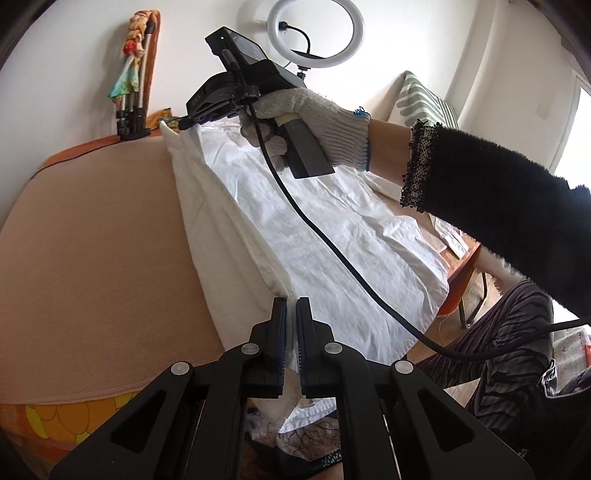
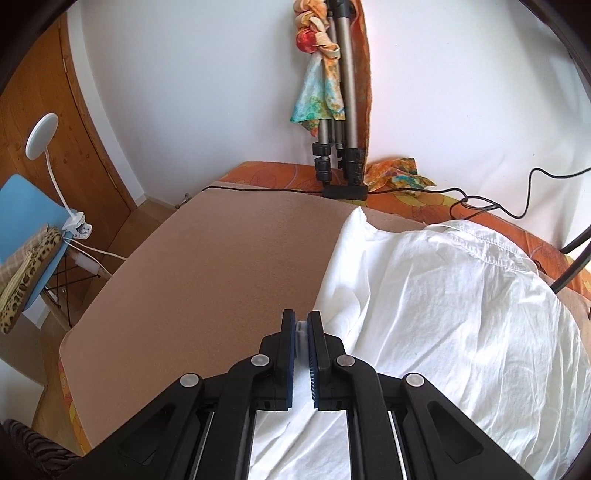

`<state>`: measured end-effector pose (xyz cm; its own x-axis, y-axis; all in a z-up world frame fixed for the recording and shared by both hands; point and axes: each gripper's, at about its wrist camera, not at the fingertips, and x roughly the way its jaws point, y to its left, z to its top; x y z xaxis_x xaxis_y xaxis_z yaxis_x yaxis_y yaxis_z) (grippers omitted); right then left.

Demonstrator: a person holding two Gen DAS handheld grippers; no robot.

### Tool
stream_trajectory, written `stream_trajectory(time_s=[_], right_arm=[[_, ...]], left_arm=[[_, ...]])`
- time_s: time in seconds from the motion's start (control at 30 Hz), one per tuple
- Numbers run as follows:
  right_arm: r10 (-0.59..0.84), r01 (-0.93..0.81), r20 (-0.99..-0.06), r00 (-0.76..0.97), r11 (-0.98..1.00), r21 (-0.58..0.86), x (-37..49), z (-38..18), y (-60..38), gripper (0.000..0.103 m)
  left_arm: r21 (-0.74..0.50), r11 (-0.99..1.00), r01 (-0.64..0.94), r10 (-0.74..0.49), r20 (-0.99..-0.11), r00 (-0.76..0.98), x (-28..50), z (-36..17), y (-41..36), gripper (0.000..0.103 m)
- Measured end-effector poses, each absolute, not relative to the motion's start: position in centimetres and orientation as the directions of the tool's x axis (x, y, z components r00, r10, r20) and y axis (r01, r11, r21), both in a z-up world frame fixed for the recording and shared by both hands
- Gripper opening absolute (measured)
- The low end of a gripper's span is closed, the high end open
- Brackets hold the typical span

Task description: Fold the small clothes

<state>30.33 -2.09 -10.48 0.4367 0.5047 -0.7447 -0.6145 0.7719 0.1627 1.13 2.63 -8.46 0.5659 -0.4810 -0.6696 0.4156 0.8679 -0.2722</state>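
Note:
A white garment (image 1: 332, 229) (image 2: 443, 314) lies spread on a tan blanket (image 1: 103, 229) (image 2: 229, 266), its left side lifted into a long fold. In the left wrist view my left gripper (image 1: 291, 304) is shut on the near end of that fold, with white cloth showing between the pads. My right gripper (image 2: 302, 322) is shut on the far end of the same edge. From the left wrist view the right gripper (image 1: 183, 123) sits at the top, held by a gloved hand (image 1: 314, 114), with the fold stretched between the two grippers.
A folded tripod (image 1: 133, 110) (image 2: 340, 147) with a colourful scarf leans on the wall behind the blanket. A ring light (image 1: 316, 33) stands at the back. A black cable (image 1: 332, 251) trails across the garment. More clothes (image 1: 295, 432) lie below my left gripper. A blue chair (image 2: 26, 206) stands at the left.

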Motion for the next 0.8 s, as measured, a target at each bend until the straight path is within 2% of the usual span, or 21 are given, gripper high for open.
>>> stream_trajectory(time_s=[0.17, 0.23, 0.3, 0.37, 0.4, 0.47, 0.57, 0.63, 0.7, 0.8], right_arm=[[0.488, -0.566, -0.759, 0.430, 0.801, 0.195, 30.8, -11.7, -6.2, 0.005], [0.455, -0.543, -0.780, 0.431, 0.821, 0.179, 30.9, -12.4, -7.3, 0.013], [0.422, -0.506, -0.797, 0.432, 0.845, 0.174, 31.2, -13.0, -8.7, 0.027], [0.429, -0.476, -0.800, 0.419, 0.854, 0.209, 31.4, -13.2, -10.2, 0.030], [0.436, -0.461, -0.799, 0.413, 0.857, 0.230, 31.4, -13.3, -11.0, 0.036], [0.434, -0.449, -0.805, 0.405, 0.861, 0.238, 31.0, -13.4, -11.9, 0.042], [0.422, -0.440, -0.818, 0.390, 0.866, 0.237, 29.2, -13.6, -13.2, 0.042], [0.442, -0.441, -0.820, 0.364, 0.857, 0.266, 27.4, -13.7, -13.9, 0.042], [0.449, -0.453, -0.823, 0.347, 0.849, 0.272, 25.3, -13.8, -14.2, 0.042], [0.465, -0.479, -0.833, 0.301, 0.829, 0.290, 21.6, -14.4, -14.4, 0.042]], left_arm=[[-0.247, 0.839, 0.485, -0.499, -0.705, 0.505, 1.9, -9.5, -0.9, 0.004], [-0.255, 0.823, 0.507, -0.511, -0.723, 0.466, 2.1, -10.2, -2.1, 0.004], [-0.265, 0.806, 0.529, -0.523, -0.737, 0.429, 2.1, -10.7, -3.2, 0.005], [-0.279, 0.785, 0.554, -0.542, -0.741, 0.395, 2.1, -10.7, -3.8, 0.005], [-0.290, 0.774, 0.563, -0.555, -0.739, 0.382, 1.9, -10.5, -4.0, 0.012], [-0.300, 0.763, 0.572, -0.568, -0.733, 0.373, 1.2, -10.0, -4.0, 0.013], [-0.329, 0.752, 0.571, -0.603, -0.695, 0.393, 0.0, -8.9, -2.5, 0.013], [-0.301, 0.776, 0.554, -0.581, -0.683, 0.443, -0.5, -8.3, -1.1, 0.013], [-0.271, 0.814, 0.513, -0.536, -0.689, 0.487, -0.4, -8.4, 0.6, 0.013], [-0.311, 0.851, 0.423, -0.503, -0.716, 0.485, 0.6, -9.7, 2.8, 0.013]])
